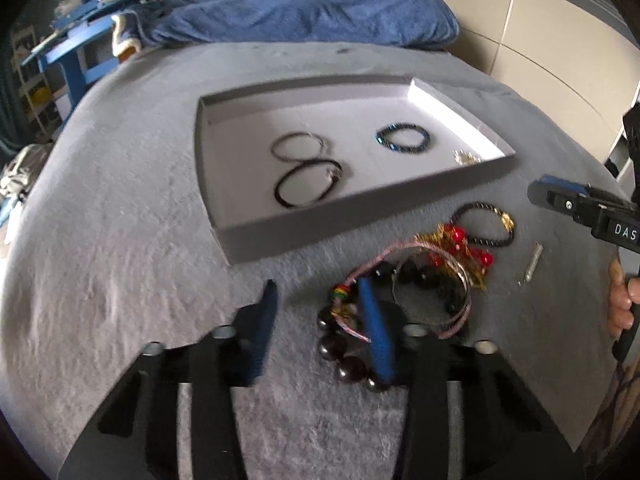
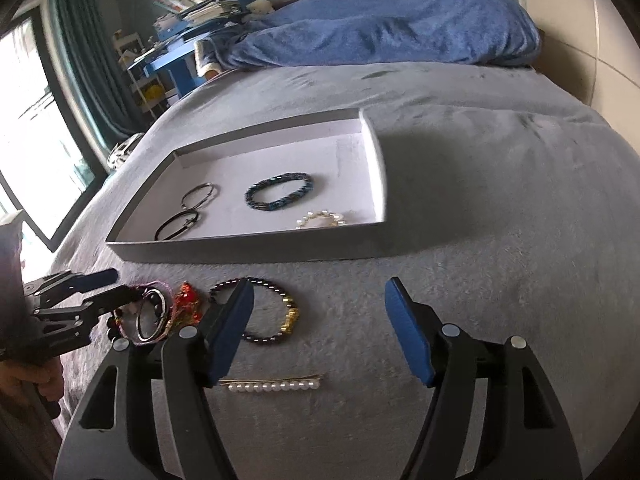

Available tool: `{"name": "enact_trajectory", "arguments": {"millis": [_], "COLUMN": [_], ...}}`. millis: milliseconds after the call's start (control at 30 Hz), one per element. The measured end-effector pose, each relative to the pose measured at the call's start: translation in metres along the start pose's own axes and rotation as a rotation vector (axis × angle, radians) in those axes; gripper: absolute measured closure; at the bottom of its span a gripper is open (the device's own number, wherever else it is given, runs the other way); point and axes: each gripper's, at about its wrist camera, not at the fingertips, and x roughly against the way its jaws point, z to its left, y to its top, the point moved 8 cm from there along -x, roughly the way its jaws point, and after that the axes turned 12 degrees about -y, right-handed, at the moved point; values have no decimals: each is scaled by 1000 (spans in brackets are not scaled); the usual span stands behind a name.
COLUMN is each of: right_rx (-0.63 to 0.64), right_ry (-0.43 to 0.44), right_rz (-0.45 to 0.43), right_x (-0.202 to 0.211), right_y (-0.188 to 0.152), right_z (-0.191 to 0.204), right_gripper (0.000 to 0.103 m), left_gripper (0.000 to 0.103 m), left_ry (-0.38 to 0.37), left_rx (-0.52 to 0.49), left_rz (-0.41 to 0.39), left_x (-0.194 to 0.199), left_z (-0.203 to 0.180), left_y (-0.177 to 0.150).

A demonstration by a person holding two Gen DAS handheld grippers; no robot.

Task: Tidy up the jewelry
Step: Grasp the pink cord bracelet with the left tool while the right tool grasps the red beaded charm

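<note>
A grey tray (image 1: 224, 148) (image 2: 376, 168) on the bed holds two thin dark cord bracelets (image 1: 308, 188) (image 2: 178, 224), a blue-black beaded bracelet (image 1: 403, 137) (image 2: 278, 192) and a pearl bracelet (image 2: 322, 219). In front of it lies a jewelry heap: a large dark-bead bracelet (image 1: 340, 356), pink bangles (image 1: 432, 288) (image 2: 150, 314), a red-gold piece (image 1: 460, 248) (image 2: 188, 304), a black-gold bead bracelet (image 1: 486, 224) (image 2: 268, 312) and a pearl hair pin (image 2: 272, 385) (image 1: 530, 264). My left gripper (image 1: 320, 320) (image 2: 108, 288) is open over the heap. My right gripper (image 2: 320, 320) (image 1: 552, 196) is open, above the hair pin.
A blue blanket (image 1: 304, 8) (image 2: 384, 24) lies at the head of the grey bed (image 1: 120, 220) (image 2: 500, 200). A blue desk with books (image 1: 76, 48) (image 2: 180, 52) stands to the left, a window (image 2: 36, 128) beyond it. A beige wall (image 1: 540, 40) is on the right.
</note>
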Motion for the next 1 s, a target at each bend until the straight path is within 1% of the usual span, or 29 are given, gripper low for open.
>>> {"name": "enact_trajectory", "arguments": {"millis": [33, 100, 200, 300, 433, 500, 600, 733, 833, 867, 900, 933, 967, 1000], "right_rx": [12, 30, 54, 74, 105, 128, 186, 275, 332, 345, 353, 357, 363, 367], "right_ry": [3, 6, 12, 23, 47, 59, 72, 74, 59, 55, 58, 61, 65, 61], "right_rz": [-2, -4, -4, -6, -2, -1, 3, 15, 22, 27, 32, 31, 28, 25], "right_x": [1, 1, 1, 1, -2, -4, -8, -17, -25, -27, -29, -29, -29, -28], "right_y": [0, 1, 1, 3, 1, 1, -2, -10, -15, -17, -18, -19, -18, -18], "right_z": [5, 11, 22, 33, 50, 59, 77, 100, 110, 112, 113, 113, 114, 114], "right_gripper": [35, 35, 35, 35, 35, 37, 41, 51, 54, 60, 64, 72, 84, 90], "left_gripper": [80, 88, 89, 90, 90, 90, 90, 90, 90, 90, 90, 90, 90, 90], "left_ry": [-8, -12, -5, -5, 18, 25, 28, 32, 33, 32, 32, 29, 26, 22], "left_rx": [-9, -34, -44, -22, 16, 38, 62, 67, 67, 70, 74, 78, 81, 84], "left_rz": [0, -6, -22, -41, -55, -64, -76, -73, -67, -66, -67, -69, -73, -78], "left_x": [0, 2, 8, 16, 27, 32, 40, 44, 43, 43, 43, 43, 43, 44], "left_z": [-2, -6, -5, 4, 22, 32, 42, 48, 50, 51, 52, 52, 53, 52], "left_y": [-1, 0, 0, 1, -2, -3, -5, -9, -11, -12, -12, -12, -11, -10]}}
